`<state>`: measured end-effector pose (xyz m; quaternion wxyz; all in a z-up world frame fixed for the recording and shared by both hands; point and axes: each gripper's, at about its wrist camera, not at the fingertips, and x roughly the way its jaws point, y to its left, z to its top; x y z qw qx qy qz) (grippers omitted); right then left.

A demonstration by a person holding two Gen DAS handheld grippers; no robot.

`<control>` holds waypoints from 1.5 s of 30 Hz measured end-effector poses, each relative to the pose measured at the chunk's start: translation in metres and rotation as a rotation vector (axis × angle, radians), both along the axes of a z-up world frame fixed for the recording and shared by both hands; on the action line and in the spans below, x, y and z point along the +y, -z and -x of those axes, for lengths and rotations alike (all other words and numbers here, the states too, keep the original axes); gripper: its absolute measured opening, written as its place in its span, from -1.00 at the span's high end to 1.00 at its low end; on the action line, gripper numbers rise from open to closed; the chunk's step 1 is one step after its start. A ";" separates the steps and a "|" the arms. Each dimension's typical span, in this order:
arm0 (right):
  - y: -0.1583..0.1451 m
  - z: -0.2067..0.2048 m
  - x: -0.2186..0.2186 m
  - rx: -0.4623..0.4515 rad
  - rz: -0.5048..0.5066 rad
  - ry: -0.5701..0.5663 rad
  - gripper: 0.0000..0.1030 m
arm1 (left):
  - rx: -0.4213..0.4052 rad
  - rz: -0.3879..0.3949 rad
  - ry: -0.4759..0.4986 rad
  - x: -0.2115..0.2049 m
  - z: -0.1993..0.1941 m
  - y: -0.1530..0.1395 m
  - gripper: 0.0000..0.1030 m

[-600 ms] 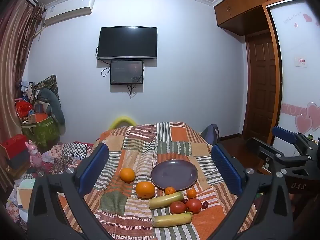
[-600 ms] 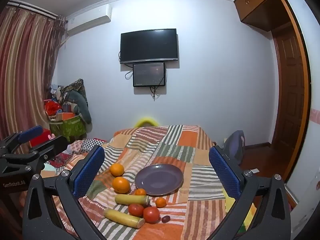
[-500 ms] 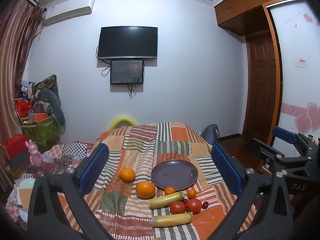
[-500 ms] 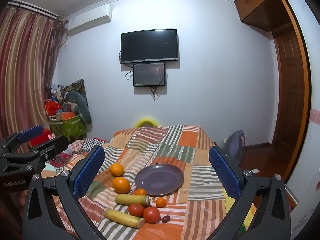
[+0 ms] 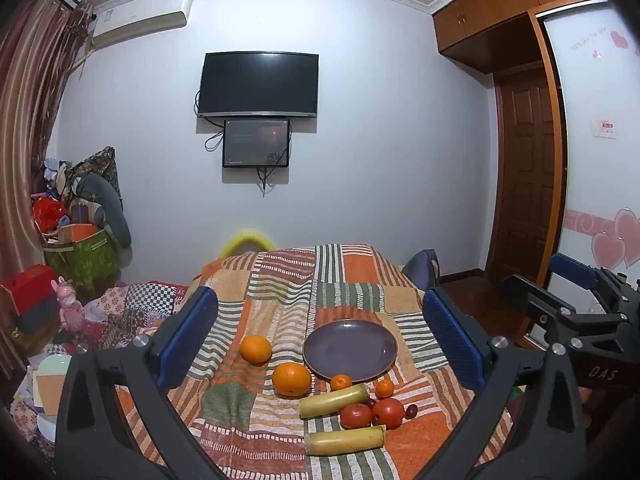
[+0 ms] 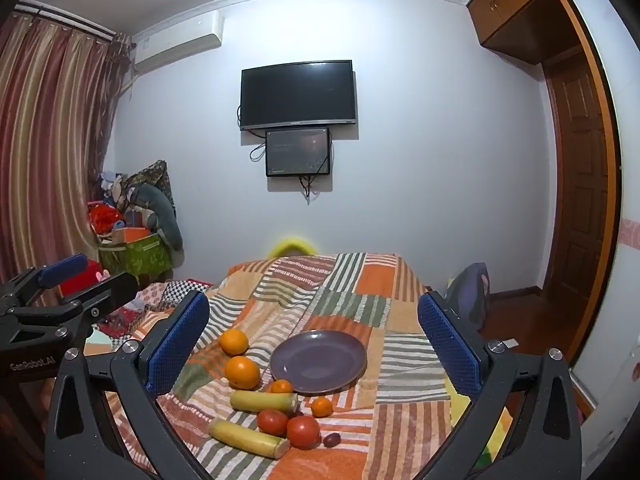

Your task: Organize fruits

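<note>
An empty purple plate [image 5: 350, 350] [image 6: 319, 361] lies on a patchwork-covered table [image 5: 280, 280]. Around its near rim lie two oranges [image 5: 291, 379] [image 6: 241, 372], two small tangerines [image 5: 385, 388] [image 6: 321, 407], two red tomatoes [image 5: 387, 413] [image 6: 303, 432], two yellow-green banana-like pieces [image 5: 345, 441] [image 6: 248, 437] and a small dark plum [image 6: 331, 439]. My left gripper [image 5: 320, 340] is open, held back from and above the fruit. My right gripper [image 6: 312, 340] is open too, with nothing between its blue pads [image 6: 450, 346]. Each gripper shows at the edge of the other's view.
A TV [image 5: 259, 85] hangs on the far wall. Bags and toys [image 5: 80, 240] pile up at the left by a curtain. A wooden door [image 5: 528, 184] and wardrobe are at the right. A bag [image 6: 470, 292] sits on the floor beside the table.
</note>
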<state>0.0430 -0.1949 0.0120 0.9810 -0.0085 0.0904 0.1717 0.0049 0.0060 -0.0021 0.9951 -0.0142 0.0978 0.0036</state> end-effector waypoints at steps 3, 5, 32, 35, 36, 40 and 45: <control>-0.002 0.002 -0.001 -0.001 -0.001 0.000 -1.00 | 0.000 0.000 0.000 -0.001 -0.001 0.002 -1.00; -0.004 0.002 0.000 0.000 -0.001 0.000 -1.00 | 0.002 0.002 0.001 0.000 -0.001 0.002 -1.00; -0.011 0.003 -0.003 0.002 -0.015 0.006 -1.00 | 0.005 0.002 0.005 -0.002 -0.004 0.001 -1.00; -0.009 0.003 -0.004 0.003 -0.020 0.007 -1.00 | 0.006 -0.001 0.007 -0.006 -0.003 0.001 -1.00; -0.009 0.003 -0.004 0.002 -0.021 0.008 -1.00 | 0.005 -0.003 0.007 -0.008 -0.003 0.002 -1.00; -0.007 0.003 -0.005 0.001 -0.027 0.008 -1.00 | 0.003 -0.006 0.010 -0.010 -0.002 0.002 -1.00; -0.007 0.002 -0.005 0.001 -0.028 0.009 -1.00 | 0.004 -0.006 0.011 -0.010 -0.002 0.002 -1.00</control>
